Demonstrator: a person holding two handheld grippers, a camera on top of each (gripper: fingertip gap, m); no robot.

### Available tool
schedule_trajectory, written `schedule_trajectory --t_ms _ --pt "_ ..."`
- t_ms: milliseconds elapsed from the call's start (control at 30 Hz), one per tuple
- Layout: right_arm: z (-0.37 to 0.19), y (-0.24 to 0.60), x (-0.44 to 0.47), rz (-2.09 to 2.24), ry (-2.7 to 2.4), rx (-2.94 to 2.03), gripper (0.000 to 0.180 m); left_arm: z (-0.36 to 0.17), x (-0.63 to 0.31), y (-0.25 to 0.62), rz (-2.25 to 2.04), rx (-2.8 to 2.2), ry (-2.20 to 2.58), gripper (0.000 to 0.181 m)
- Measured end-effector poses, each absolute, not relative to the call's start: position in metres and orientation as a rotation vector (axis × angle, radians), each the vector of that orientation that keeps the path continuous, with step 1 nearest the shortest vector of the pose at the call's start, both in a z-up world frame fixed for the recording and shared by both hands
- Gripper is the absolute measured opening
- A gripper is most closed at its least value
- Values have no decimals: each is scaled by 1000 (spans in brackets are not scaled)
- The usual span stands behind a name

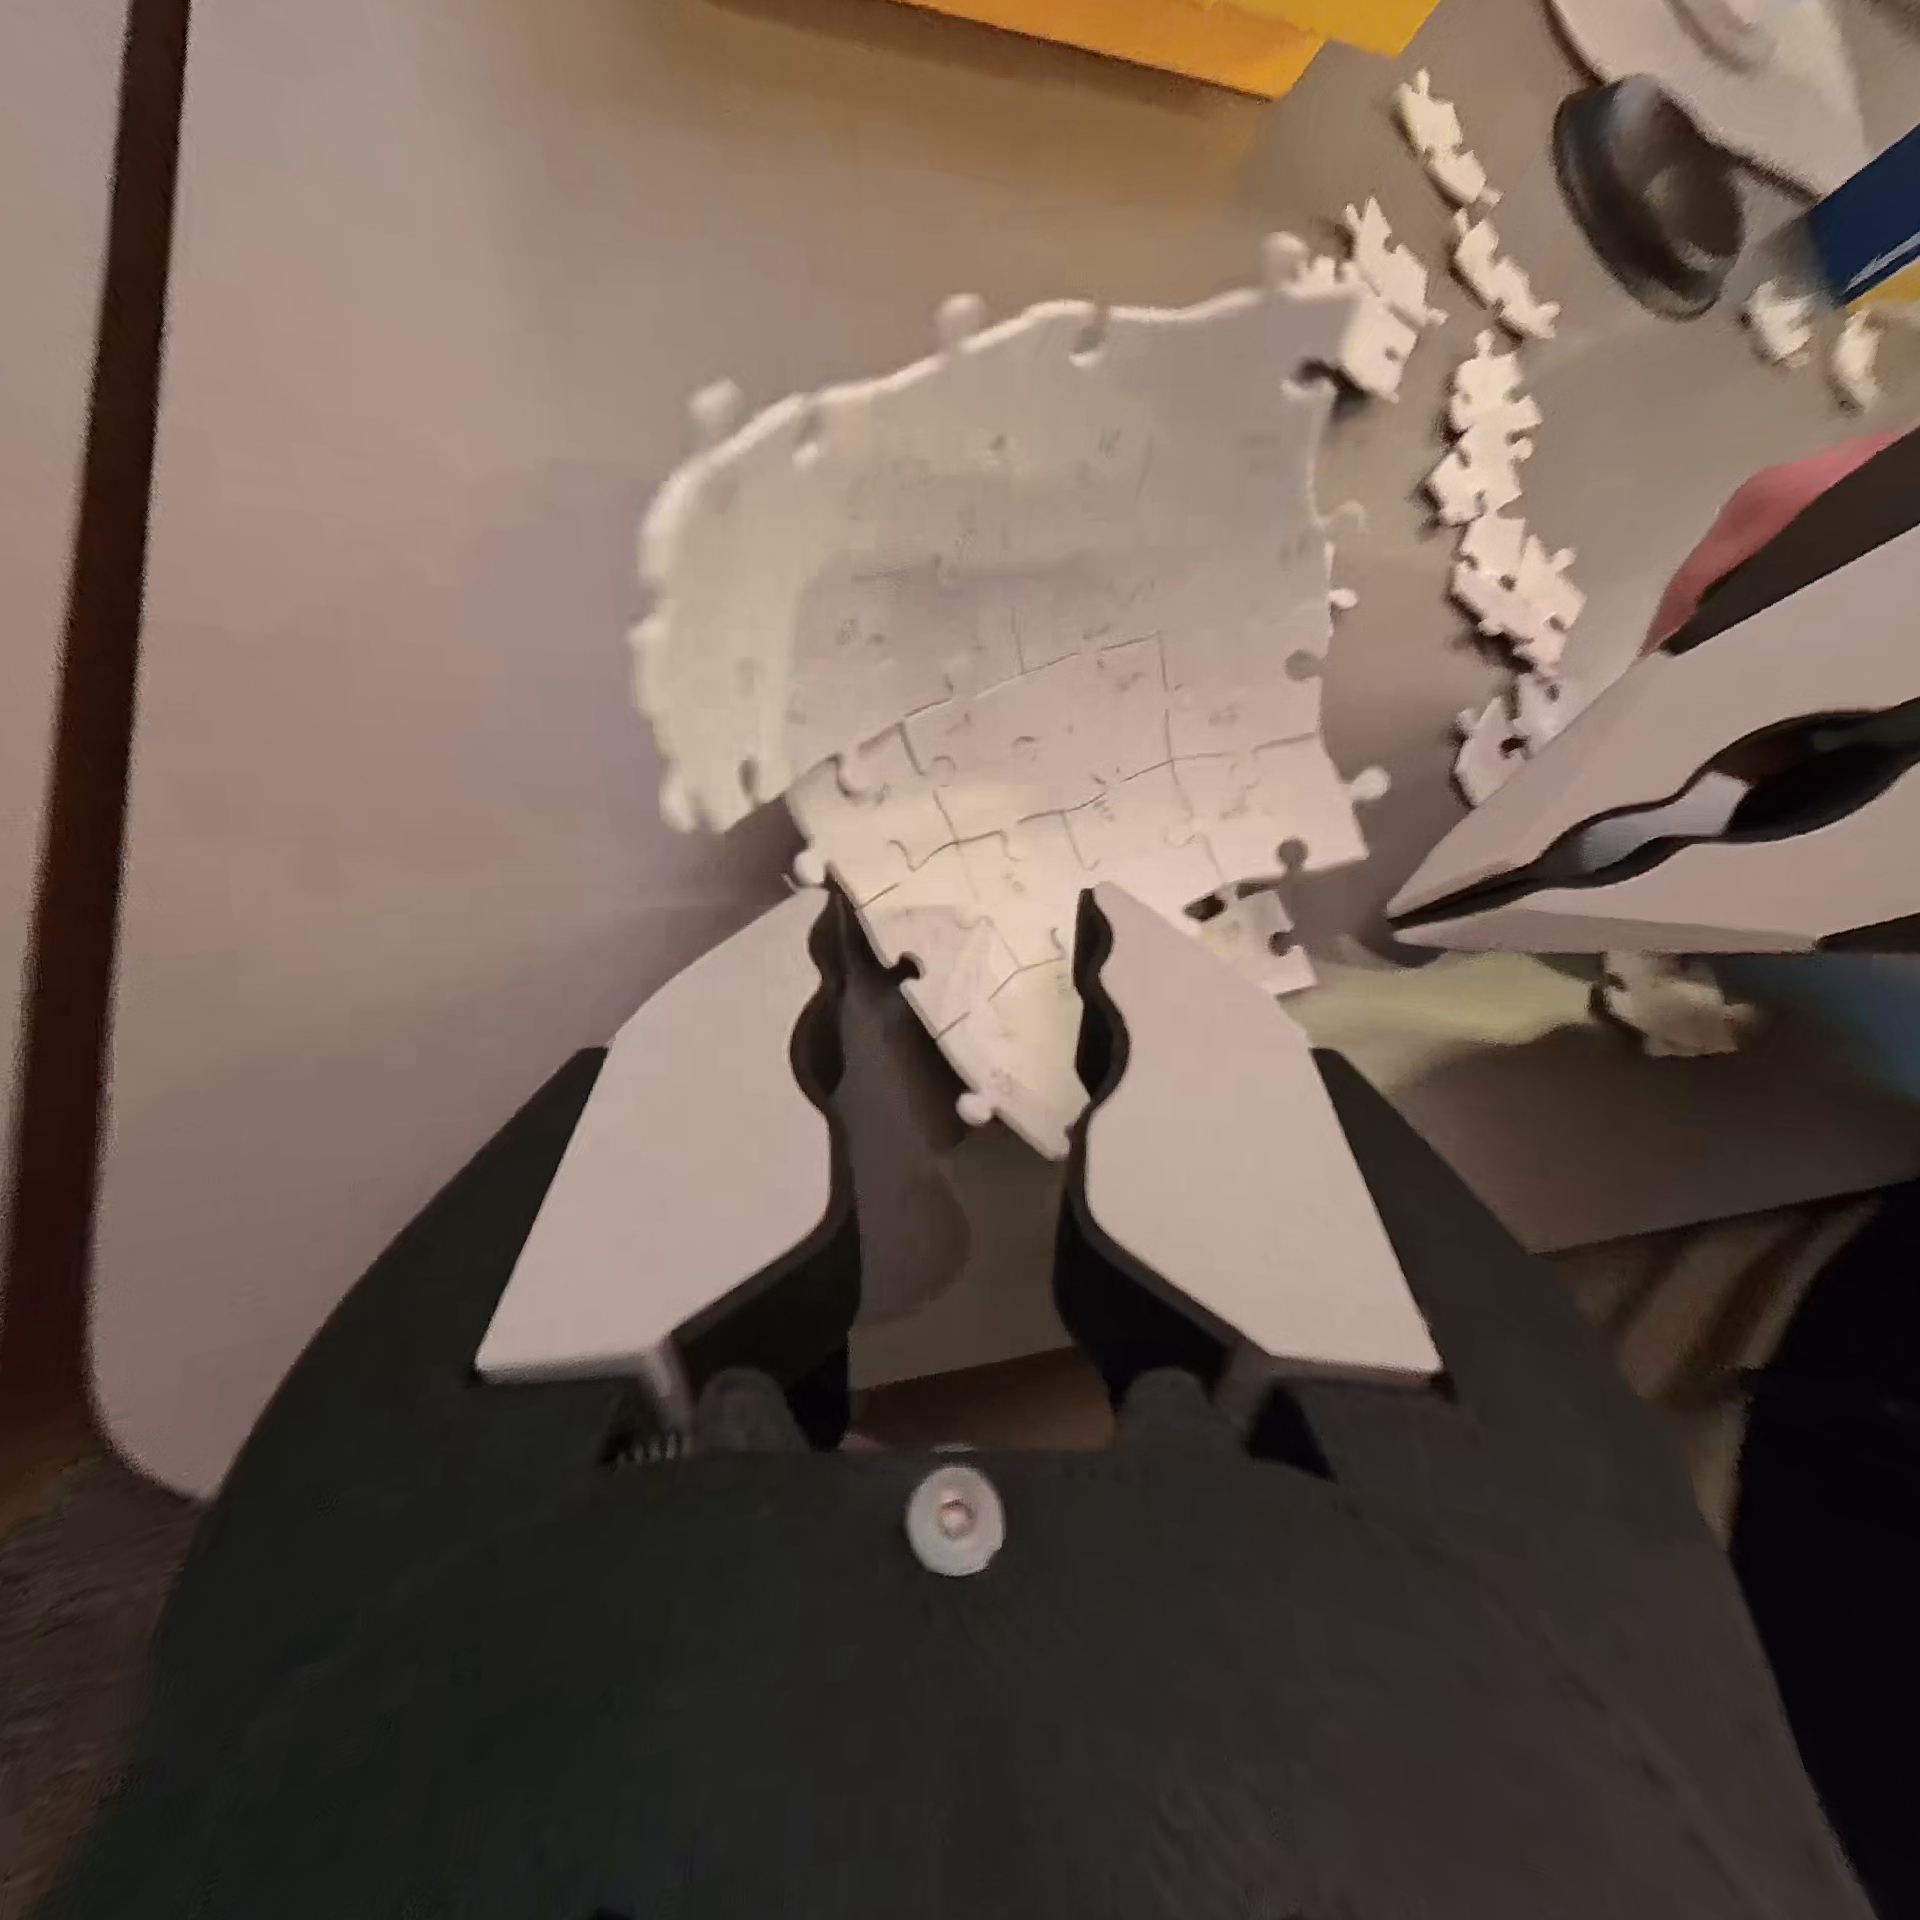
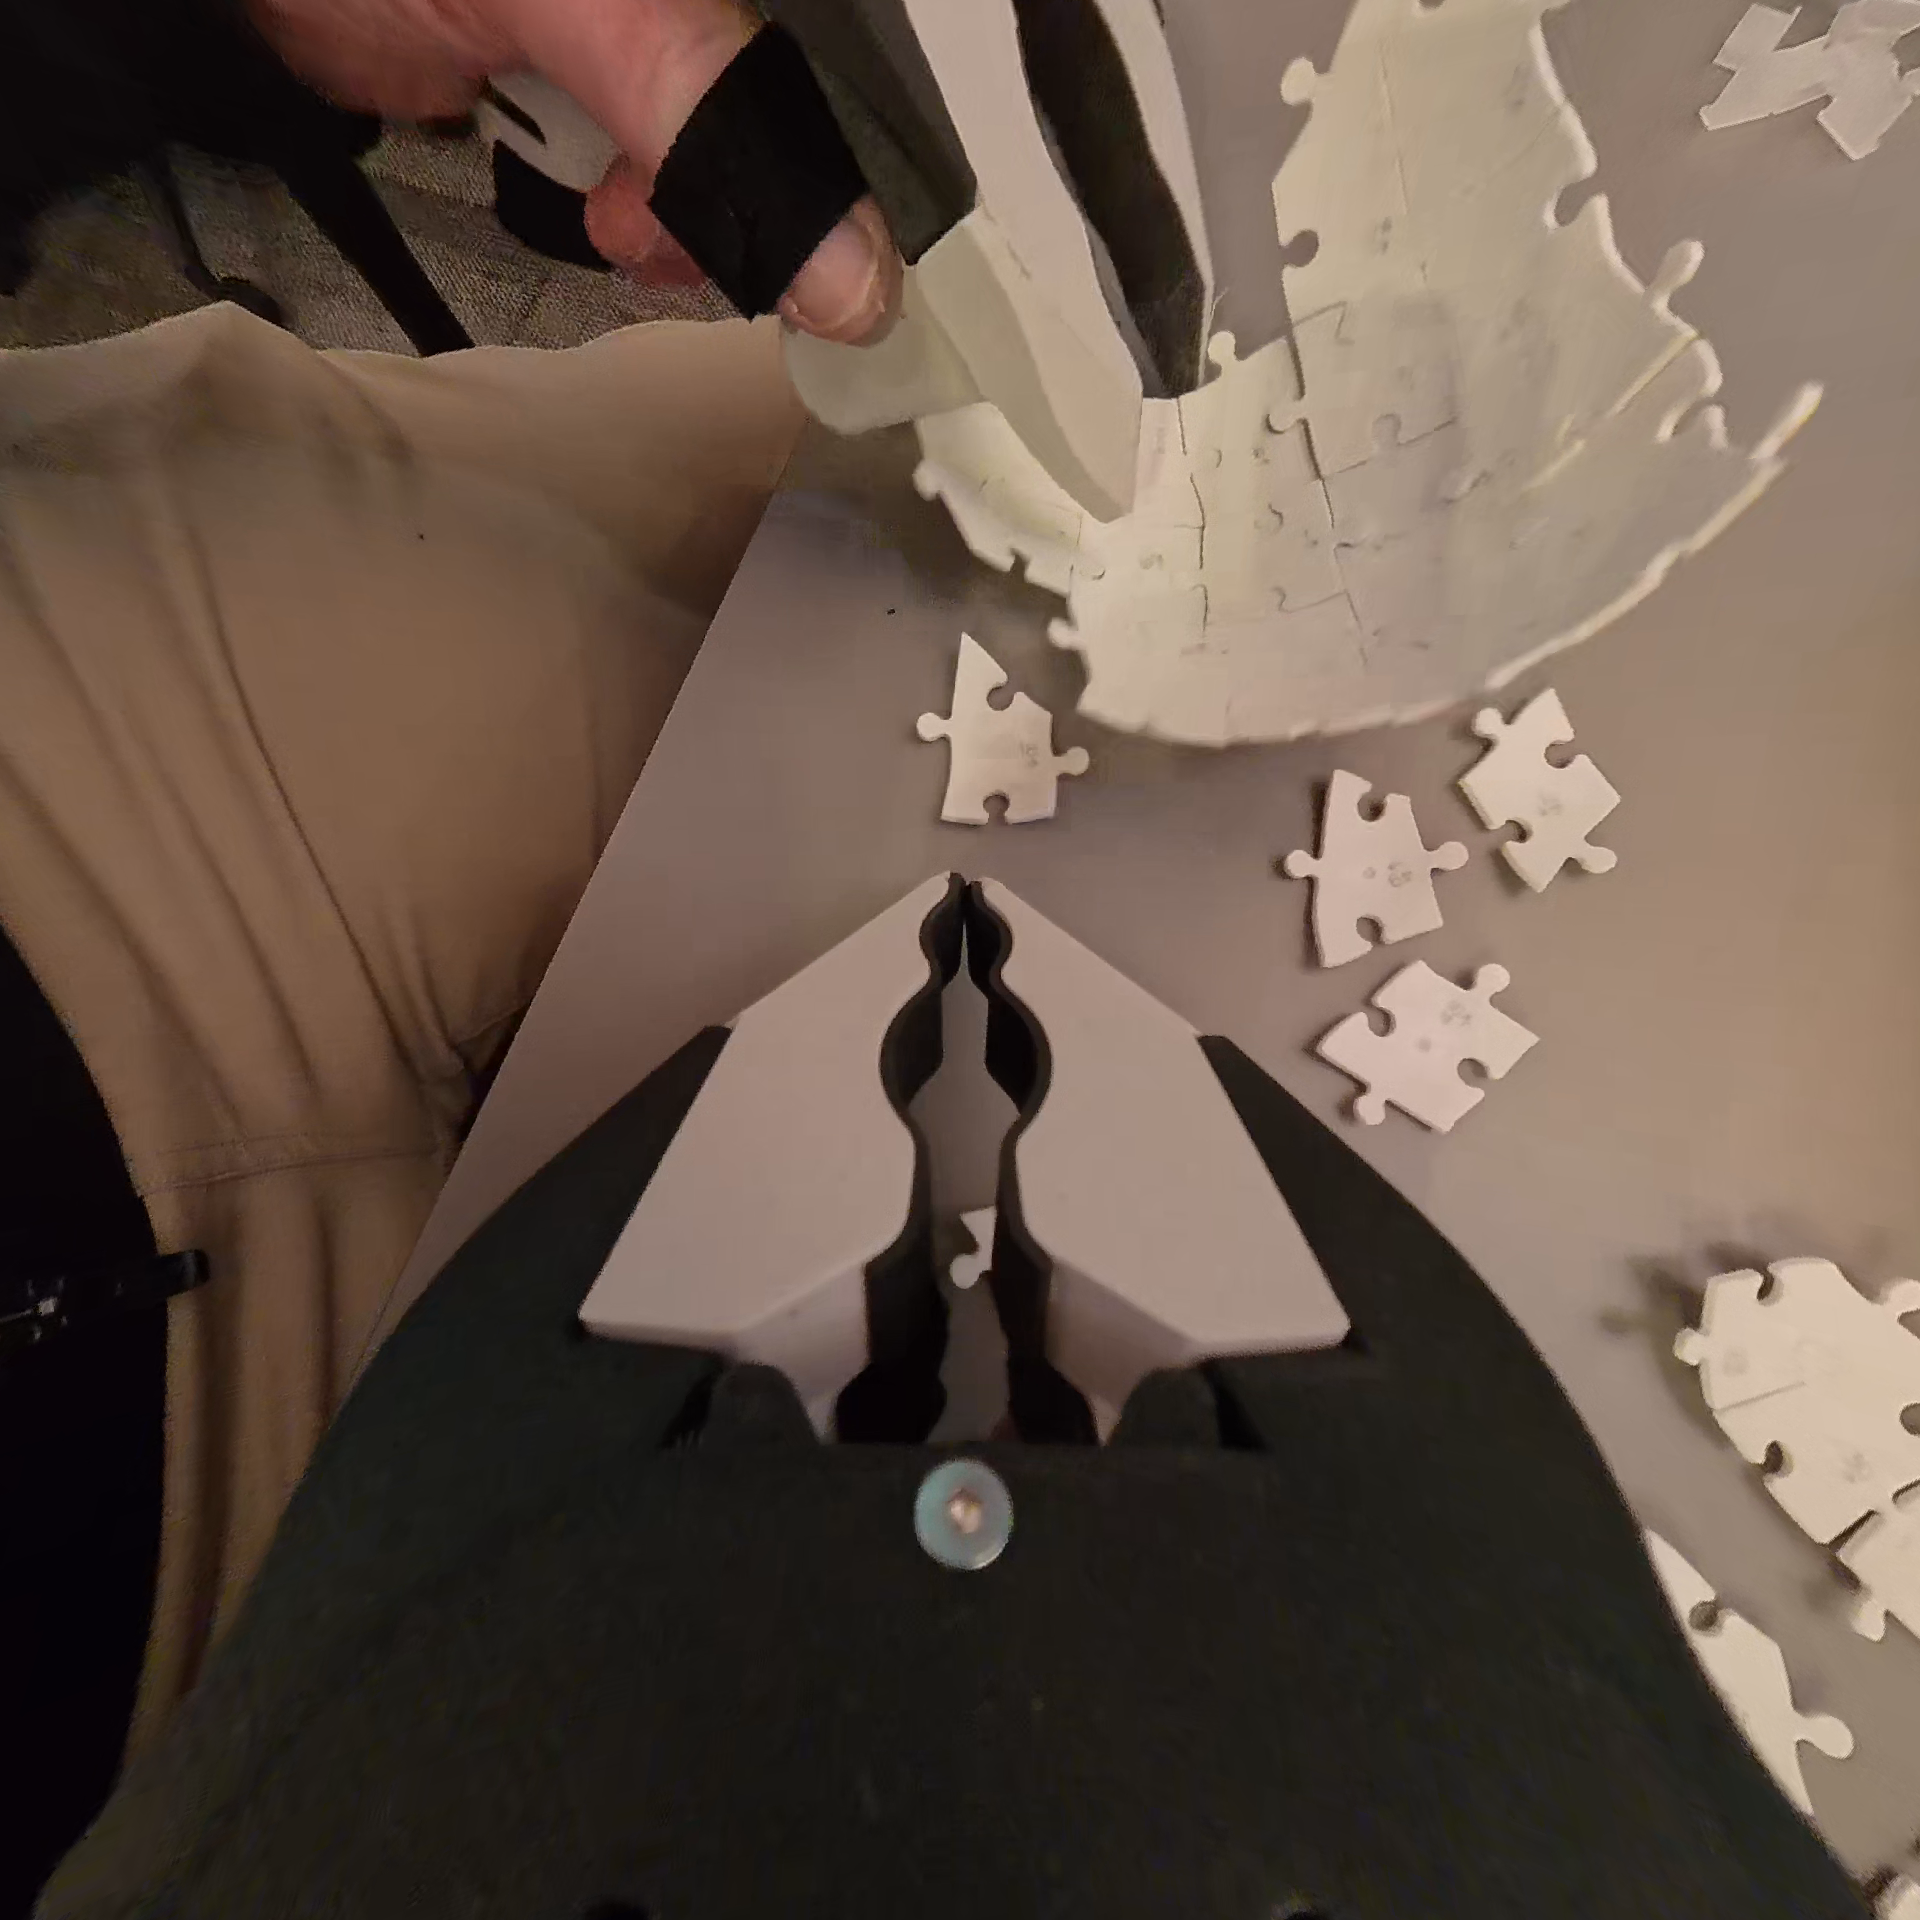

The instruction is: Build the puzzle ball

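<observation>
The partly built puzzle ball is a curved white shell of joined pieces, tilted above the grey table. My left gripper is shut on the shell's lower edge, which runs between its fingers. In the right wrist view the left gripper straddles the wall of the shell, held by a hand. My right gripper is shut and empty, just above the table near its edge. It also shows in the left wrist view, right of the shell. Loose white pieces lie around it.
Several more loose pieces lie in a row right of the shell. Joined clusters lie at the right. A black round object, a blue box and a yellow thing sit at the back. A person's beige trousers border the table edge. My right tips are roughly 30 cm from the black round object.
</observation>
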State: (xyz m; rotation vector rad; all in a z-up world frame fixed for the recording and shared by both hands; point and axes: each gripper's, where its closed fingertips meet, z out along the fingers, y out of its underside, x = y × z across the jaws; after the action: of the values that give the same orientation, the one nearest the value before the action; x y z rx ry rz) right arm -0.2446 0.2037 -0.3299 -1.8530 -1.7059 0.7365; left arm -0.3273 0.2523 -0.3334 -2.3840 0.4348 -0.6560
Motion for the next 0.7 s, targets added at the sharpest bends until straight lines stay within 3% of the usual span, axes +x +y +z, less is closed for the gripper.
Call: schedule_trajectory --t_ms 233,500,700 --pt "-322 205 -235 753 -1687 -1832 0 -311 -331 249 -591 -2273 518 52" --pt "-306 202 -230 827 -1649 -1784 0 -264 -330 250 -535 -2118 769 26" --pt "-303 204 -229 848 -1627 -1780 0 -285 -313 256 -512 -2252 1139 13"
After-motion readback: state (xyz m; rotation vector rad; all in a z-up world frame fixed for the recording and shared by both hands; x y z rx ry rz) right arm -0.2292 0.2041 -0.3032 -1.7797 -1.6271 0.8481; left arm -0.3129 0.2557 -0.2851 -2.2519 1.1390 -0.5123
